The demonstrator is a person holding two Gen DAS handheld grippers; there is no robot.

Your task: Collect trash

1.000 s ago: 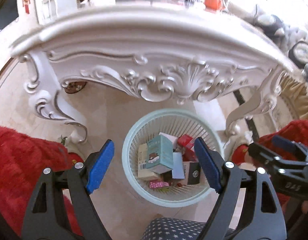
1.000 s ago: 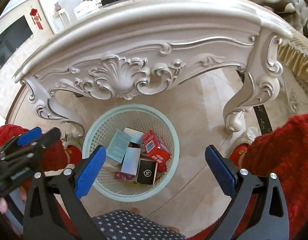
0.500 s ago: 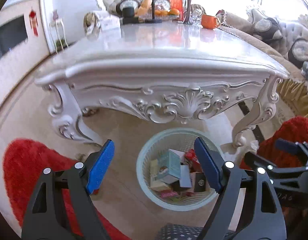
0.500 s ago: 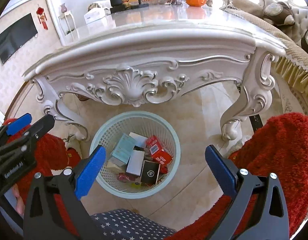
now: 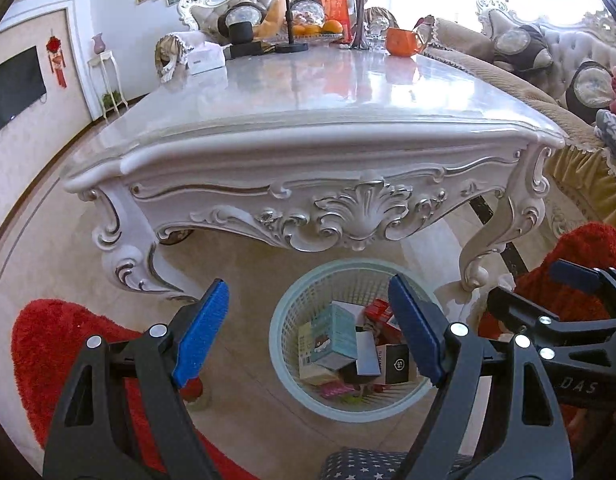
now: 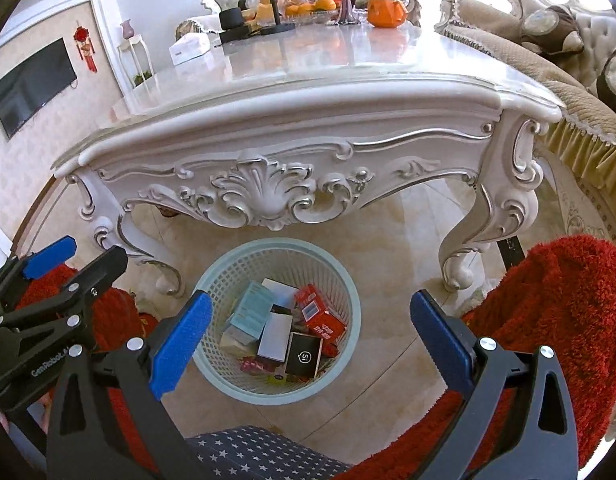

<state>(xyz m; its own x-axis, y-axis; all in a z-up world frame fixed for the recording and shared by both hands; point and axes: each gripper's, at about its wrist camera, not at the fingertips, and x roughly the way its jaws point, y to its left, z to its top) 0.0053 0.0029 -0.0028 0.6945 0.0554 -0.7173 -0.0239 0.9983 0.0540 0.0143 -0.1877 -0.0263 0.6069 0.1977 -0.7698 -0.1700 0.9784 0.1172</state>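
A pale green mesh basket [image 5: 348, 407] [image 6: 268, 396] stands on the floor under the front edge of the white carved table. In it lie several pieces of trash: a teal box [image 5: 334, 334] [image 6: 250, 314], a red box [image 6: 320, 314], a white box [image 6: 274, 338] and a black box [image 6: 304, 356]. My left gripper [image 5: 308, 286] hangs open above the basket with nothing between its blue pads. My right gripper [image 6: 310, 298] is open just as wide and empty, also over the basket. Each gripper shows at the edge of the other's view.
The ornate white table [image 5: 308, 140] [image 6: 308, 112] looms just behind the basket, its curled legs [image 5: 492, 248] [image 6: 468, 256] on either side. An orange mug [image 5: 402, 42], fruit and a vase sit at its far end. Red rugs [image 5: 48, 352] [image 6: 568, 300] flank the basket; star-patterned fabric [image 6: 260, 452] lies below.
Both grippers have risen and tipped upward, so the basket looks smaller and lower and the table top has come into view. Both stayed open and empty.
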